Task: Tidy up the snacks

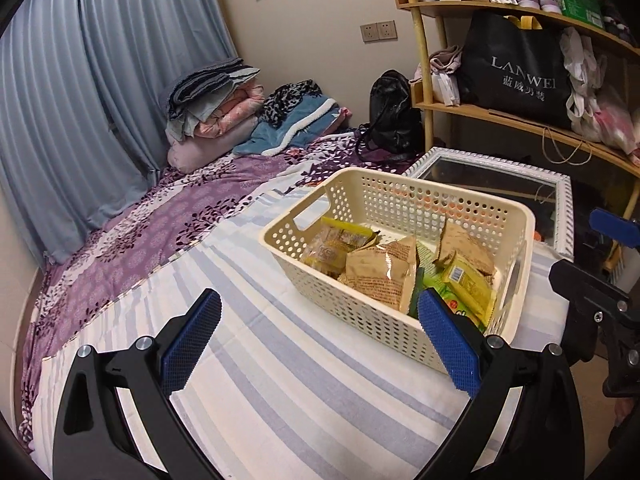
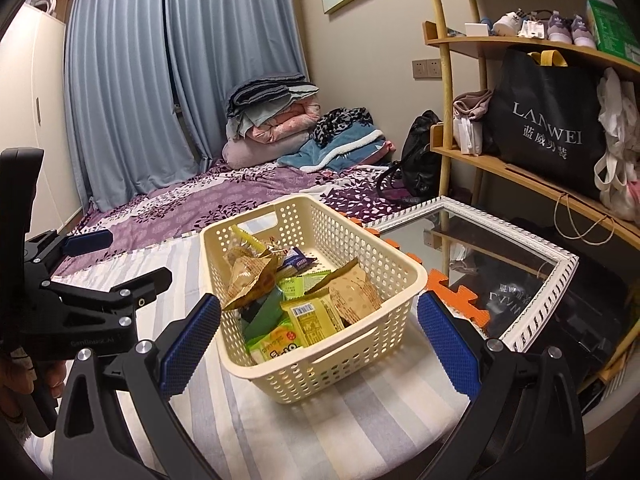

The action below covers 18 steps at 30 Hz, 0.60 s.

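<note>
A cream perforated basket [image 1: 384, 196] stands on the striped bed cover; it also shows in the right wrist view [image 2: 352, 236]. It holds several snack packets: brown ones [image 1: 380, 276] [image 2: 356, 290], yellow ones [image 1: 468, 284] [image 2: 312, 316] and green ones [image 2: 276, 340]. My left gripper [image 1: 320, 340] is open and empty, just in front and left of the basket. My right gripper [image 2: 320, 340] is open and empty, its blue pads [image 2: 188, 348] either side of the basket's near end. Each gripper shows in the other's view: the right one [image 1: 600, 280], the left one [image 2: 92, 276].
A white-framed mirror [image 2: 520, 268] lies right of the basket, with orange foam mat pieces [image 2: 456, 296] beside it. A wooden shelf [image 2: 532, 176] with bags stands at the right. Folded blankets [image 1: 224, 116] and a black bag [image 1: 392, 116] lie at the far end of the bed.
</note>
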Tool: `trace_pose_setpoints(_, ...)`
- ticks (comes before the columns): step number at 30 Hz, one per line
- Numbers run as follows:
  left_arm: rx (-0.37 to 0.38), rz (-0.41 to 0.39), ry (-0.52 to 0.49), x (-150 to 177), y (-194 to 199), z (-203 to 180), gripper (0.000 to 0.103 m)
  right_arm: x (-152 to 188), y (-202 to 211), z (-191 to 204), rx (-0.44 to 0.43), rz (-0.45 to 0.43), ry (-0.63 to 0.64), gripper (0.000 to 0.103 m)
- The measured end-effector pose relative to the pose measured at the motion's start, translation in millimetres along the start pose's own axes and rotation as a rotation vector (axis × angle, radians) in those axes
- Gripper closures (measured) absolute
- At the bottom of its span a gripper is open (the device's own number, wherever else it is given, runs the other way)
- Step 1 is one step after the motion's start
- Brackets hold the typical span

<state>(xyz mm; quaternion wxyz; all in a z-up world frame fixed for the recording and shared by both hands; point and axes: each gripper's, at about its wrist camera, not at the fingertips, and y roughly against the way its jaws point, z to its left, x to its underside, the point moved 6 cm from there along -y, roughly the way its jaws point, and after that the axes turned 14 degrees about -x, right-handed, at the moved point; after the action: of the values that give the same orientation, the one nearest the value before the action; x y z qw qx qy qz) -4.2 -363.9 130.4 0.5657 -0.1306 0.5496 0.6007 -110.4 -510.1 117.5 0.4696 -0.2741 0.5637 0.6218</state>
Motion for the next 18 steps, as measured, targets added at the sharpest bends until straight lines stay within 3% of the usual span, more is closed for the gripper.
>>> trace_pose_setpoints(5, -0.008, 0.037, 0.004, 8.7, -3.1, 0.9, 0.003, 5.1, -1.4, -2.8, 0.009, 0.014, -0.005, 0.005)
trace_pose_setpoints(12, -0.108, 0.094, -0.02, 20.4, -17.9, 3.0, 0.003, 10.4, -5.3, -3.1, 0.023, 0.028, 0.016, 0.005)
trace_pose_setpoints(18, -0.108, 0.104, -0.04, 23.7, -23.1, 0.1, 0.003, 12.9, -9.7, -3.9, 0.025, 0.04, 0.016, 0.005)
